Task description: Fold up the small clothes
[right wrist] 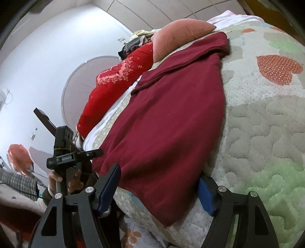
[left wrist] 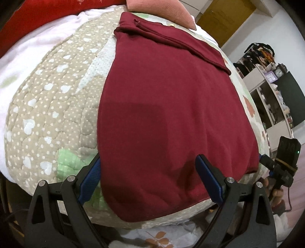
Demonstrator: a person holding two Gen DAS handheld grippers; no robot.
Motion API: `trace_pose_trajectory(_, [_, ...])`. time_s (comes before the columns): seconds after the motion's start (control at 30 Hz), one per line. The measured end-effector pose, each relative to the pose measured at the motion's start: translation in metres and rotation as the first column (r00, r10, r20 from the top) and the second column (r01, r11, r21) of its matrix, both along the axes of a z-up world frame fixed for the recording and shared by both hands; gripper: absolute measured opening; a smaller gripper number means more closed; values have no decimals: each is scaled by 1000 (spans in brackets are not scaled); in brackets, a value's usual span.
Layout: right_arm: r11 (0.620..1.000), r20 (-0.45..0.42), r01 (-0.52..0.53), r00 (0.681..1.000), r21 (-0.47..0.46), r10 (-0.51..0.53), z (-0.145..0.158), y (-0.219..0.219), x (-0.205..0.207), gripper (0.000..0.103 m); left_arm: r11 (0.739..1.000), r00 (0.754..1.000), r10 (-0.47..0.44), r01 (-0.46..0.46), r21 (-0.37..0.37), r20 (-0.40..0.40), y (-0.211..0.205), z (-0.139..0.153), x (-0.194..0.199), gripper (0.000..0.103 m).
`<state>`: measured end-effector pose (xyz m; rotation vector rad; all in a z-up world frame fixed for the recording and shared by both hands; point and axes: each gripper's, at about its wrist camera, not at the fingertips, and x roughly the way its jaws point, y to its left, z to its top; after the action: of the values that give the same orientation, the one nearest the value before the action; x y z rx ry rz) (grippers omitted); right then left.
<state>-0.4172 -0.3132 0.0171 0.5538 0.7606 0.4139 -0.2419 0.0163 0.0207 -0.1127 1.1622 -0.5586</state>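
A dark red garment (left wrist: pixel 167 114) lies flat on the quilted bed cover (left wrist: pixel 53 106), with a folded band along its far edge. It also shows in the right wrist view (right wrist: pixel 171 122). My left gripper (left wrist: pixel 150 177) is open, its jaws astride the garment's near left corner, just above the cloth. My right gripper (right wrist: pixel 160 188) is open, its jaws astride the garment's near right corner. The right gripper also shows at the right edge of the left wrist view (left wrist: pixel 282 160). The left gripper shows at the left of the right wrist view (right wrist: pixel 64 152).
A pink cushion (left wrist: pixel 162 9) and a bright red pillow (right wrist: pixel 118 80) lie at the far end of the bed. A white blanket (left wrist: pixel 28 49) lies to the left. A shelf unit (left wrist: pixel 270 91) stands beyond the bed's right side.
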Motion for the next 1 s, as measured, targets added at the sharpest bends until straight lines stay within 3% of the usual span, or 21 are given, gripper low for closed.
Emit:
trace_pose_trajectory(0.23, [999, -7, 0, 1000, 54, 1, 5, 0, -4, 70, 1000, 1000, 6, -7, -16, -10, 3, 1, 0, 96])
trace_pose_trajectory(0.33, [998, -14, 0, 1000, 66, 1, 1, 0, -1, 51, 1000, 1000, 7, -7, -10, -16, 1, 0, 1, 98])
trace_pose_trajectory(0.4, [995, -18, -3, 1000, 99, 5, -4, 1, 4, 28, 1000, 1000, 6, -6, -4, -11, 0, 1, 1, 97])
trace_pose_trajectory(0.47, [996, -24, 2, 1000, 93, 0, -9, 8, 9, 24, 1000, 1000, 29, -29, 6, 4, 5, 3, -1, 84])
trace_pose_trajectory(0.53, [998, -13, -1, 1000, 62, 2, -5, 13, 9, 19, 998, 999, 49, -50, 47, 20, 6, 5, -2, 43])
trace_pose_trajectory(0.6, [998, 17, 8, 1000, 68, -9, 6, 11, 5, 14, 998, 998, 68, -68, 14, -7, 18, 8, 0, 21])
trace_pose_trajectory(0.67, [996, 72, 33, 997, 87, -39, 22, 2, -4, 13, 996, 996, 70, -73, -47, -51, 24, 6, 1, 19])
trace_pose_trajectory(0.73, [996, 80, 64, 994, 65, -69, 29, -6, -11, 13, 998, 998, 53, -54, -24, -36, 21, 4, -1, 19])
trace_pose_trajectory(0.9, [997, -60, 77, 995, 31, -75, -2, -8, -8, 13, 1000, 1000, 28, -28, 11, -11, 14, 4, -3, 19])
trace_pose_trajectory(1.0, [996, -46, 67, 997, 62, -65, 1, -11, -6, 13, 999, 999, 33, -33, 1, -24, 15, 3, -2, 17])
